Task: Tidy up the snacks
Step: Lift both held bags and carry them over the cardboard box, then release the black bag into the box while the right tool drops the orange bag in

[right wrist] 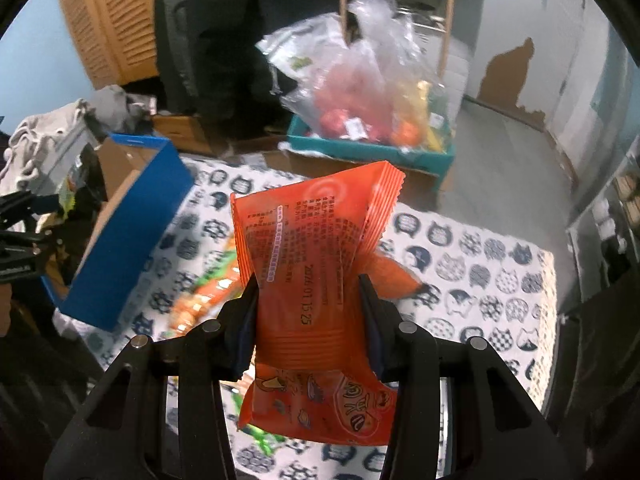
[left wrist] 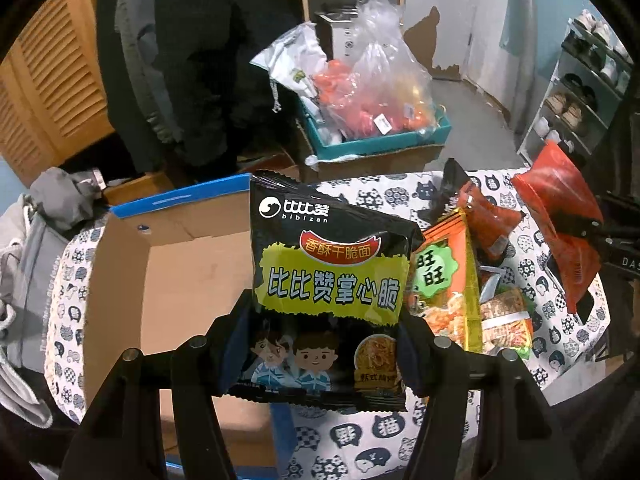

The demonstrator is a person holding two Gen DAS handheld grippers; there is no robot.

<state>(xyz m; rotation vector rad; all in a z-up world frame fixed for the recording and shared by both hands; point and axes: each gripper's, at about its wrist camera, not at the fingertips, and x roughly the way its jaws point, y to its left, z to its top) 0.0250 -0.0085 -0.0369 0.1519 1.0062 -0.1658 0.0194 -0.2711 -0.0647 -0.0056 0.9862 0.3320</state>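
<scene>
Clenching on the lower part of a black noodle-snack bag [left wrist: 328,292], the left claw [left wrist: 322,350] is pinching it from both sides and holding it upright above the near edge of an open cardboard box [left wrist: 132,280]. That box, blue on the outside, is sitting at about nine o'clock from the claw and looks bare inside. At three o'clock from the bag, a pile of loose snack packets [left wrist: 460,288] is lying on the cat-print cloth [left wrist: 560,360] covering the surface.

Over on the other side, the right claw [right wrist: 308,322] is squeezing an orange snack packet [right wrist: 316,264] at its waist, so the film is crumpling inward and the top seal is twisting toward one o'clock. This packet is hanging clear above the cloth, with the box at about ten o'clock.

Both packs are probably light, air-puffed and slick, with brittle contents that would crush under a hard pinch. Gripping across the flat middle or along a crimped end seal seems safest. Farther off at twelve o'clock, a clear plastic bag [right wrist: 368,92] is resting in a teal tray [right wrist: 360,152].
</scene>
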